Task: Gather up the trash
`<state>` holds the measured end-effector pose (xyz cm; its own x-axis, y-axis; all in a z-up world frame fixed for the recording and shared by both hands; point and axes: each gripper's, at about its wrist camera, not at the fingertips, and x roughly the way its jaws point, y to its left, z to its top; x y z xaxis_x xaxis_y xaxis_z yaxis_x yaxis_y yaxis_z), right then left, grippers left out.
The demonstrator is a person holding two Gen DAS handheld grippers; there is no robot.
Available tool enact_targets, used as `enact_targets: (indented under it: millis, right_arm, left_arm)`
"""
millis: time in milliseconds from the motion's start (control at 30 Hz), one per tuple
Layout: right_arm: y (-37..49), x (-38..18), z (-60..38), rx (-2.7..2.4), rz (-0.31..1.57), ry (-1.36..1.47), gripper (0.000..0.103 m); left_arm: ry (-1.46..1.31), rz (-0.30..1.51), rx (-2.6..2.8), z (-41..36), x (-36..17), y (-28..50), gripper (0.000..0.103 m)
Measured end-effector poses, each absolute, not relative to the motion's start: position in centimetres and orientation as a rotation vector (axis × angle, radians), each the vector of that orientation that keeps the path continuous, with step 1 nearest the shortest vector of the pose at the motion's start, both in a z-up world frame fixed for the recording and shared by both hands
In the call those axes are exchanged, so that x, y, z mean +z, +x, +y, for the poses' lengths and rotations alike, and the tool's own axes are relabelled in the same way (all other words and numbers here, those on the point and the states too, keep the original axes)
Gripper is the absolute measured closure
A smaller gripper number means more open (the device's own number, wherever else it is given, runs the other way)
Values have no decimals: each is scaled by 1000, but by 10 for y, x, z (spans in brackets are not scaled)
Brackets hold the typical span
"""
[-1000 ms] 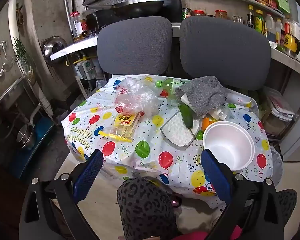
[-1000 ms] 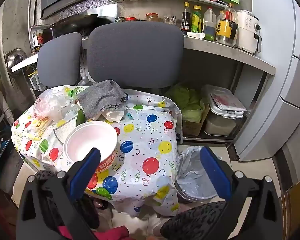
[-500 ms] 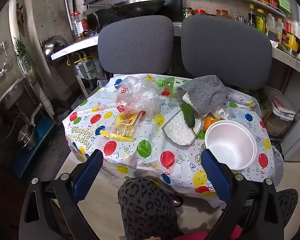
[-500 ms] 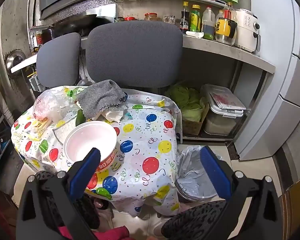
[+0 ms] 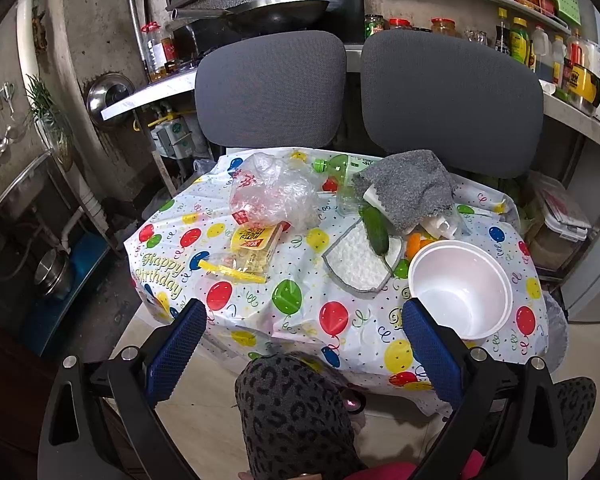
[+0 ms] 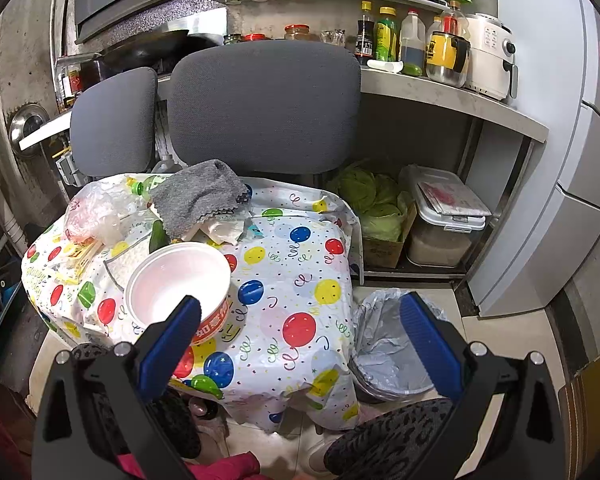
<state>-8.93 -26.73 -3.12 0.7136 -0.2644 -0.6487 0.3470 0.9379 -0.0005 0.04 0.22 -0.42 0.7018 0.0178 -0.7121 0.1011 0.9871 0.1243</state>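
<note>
A small table (image 5: 340, 322) under a balloon cloth holds trash: a crumpled clear plastic bag (image 5: 274, 192), yellow snack wrappers (image 5: 252, 246), a green plastic bottle (image 5: 336, 168) and a white foam bowl (image 5: 460, 288). The bowl (image 6: 178, 280) and the bag (image 6: 94, 214) also show in the right wrist view. A bin with a grey liner (image 6: 392, 344) stands on the floor right of the table. My left gripper (image 5: 304, 344) is open and empty before the table's front edge. My right gripper (image 6: 300, 340) is open and empty, above the front right corner.
A grey cloth (image 5: 412, 186), a cucumber (image 5: 376, 226) and a white sponge cloth (image 5: 358, 260) lie on the table. Two grey chairs (image 5: 270, 88) stand behind it. A cabbage box (image 6: 376, 208) and a storage tub (image 6: 444, 216) sit under the counter. My knees are below.
Both views have shifted only slightly; the left view shows the table a touch closer. Both grippers stay open and empty. Nothing on the table has moved.
</note>
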Motion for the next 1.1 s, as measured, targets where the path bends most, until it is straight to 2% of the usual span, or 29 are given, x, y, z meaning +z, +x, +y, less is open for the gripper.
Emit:
enact_targets:
  millis: [1100]
  right_arm:
    - [-89, -30, -268, -338, 698, 126, 6]
  left_arm:
    - [157, 786, -35, 4, 2, 3, 6]
